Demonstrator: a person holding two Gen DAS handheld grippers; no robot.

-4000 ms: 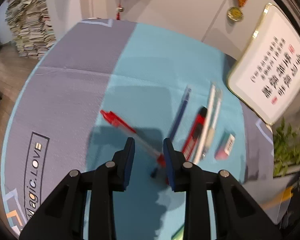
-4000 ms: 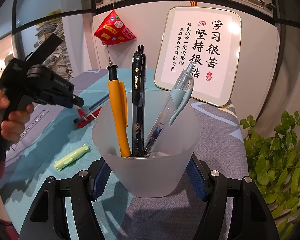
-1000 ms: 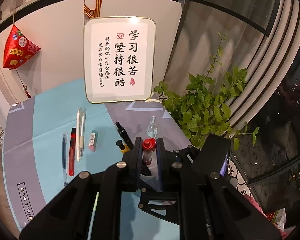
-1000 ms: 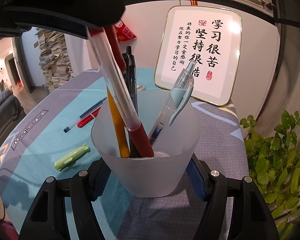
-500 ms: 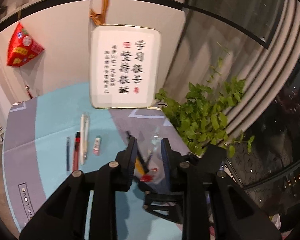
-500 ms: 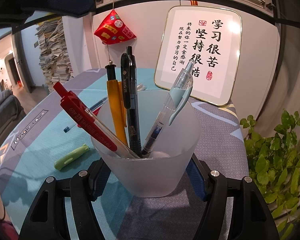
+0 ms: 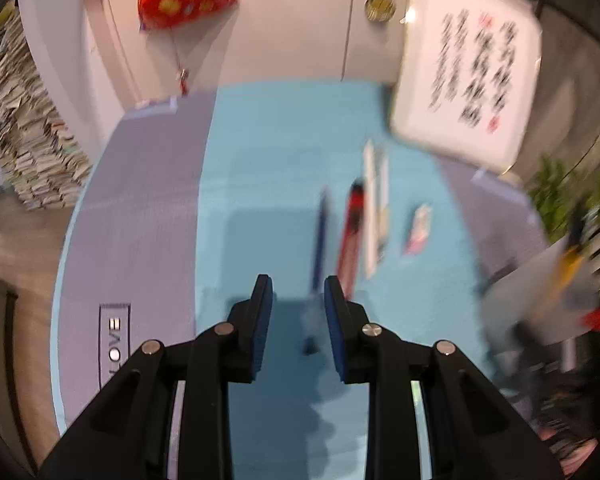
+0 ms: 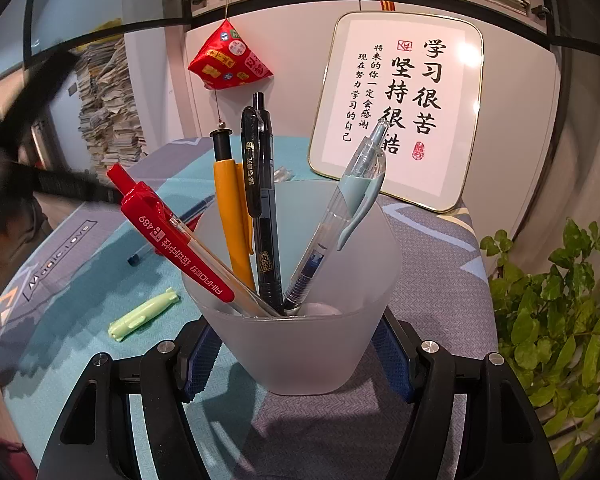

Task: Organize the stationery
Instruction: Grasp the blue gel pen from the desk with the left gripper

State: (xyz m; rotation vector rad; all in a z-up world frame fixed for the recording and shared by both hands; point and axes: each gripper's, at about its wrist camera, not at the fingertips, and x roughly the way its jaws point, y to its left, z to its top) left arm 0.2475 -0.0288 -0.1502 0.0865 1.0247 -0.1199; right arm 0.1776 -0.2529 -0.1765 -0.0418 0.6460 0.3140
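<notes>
Right gripper [image 8: 296, 360]: clamped on the frosted cup [image 8: 300, 344], one blue pad on each side of its base.
Cup contents: red pen [image 8: 172, 244] leaning left over the rim; orange pen [image 8: 232, 208], black pen [image 8: 260, 200] and clear blue-clip pen [image 8: 340, 220] standing.
Left gripper [image 7: 298, 320]: jaws parted, nothing between them, above the worktop [image 7: 260, 152].
Ahead of the left gripper, flat in a row: blue pen [image 7: 320, 236], red-black pen [image 7: 350, 236], two white pens [image 7: 374, 208], eraser [image 7: 418, 228]; bare teal cloth lies to their left.
Right wrist view only: green cap [image 8: 144, 314] left of the cup; worktop edge and plant [image 8: 560, 320] close on the right.
Left wrist view, blurred: the cup shows at far right.
</notes>
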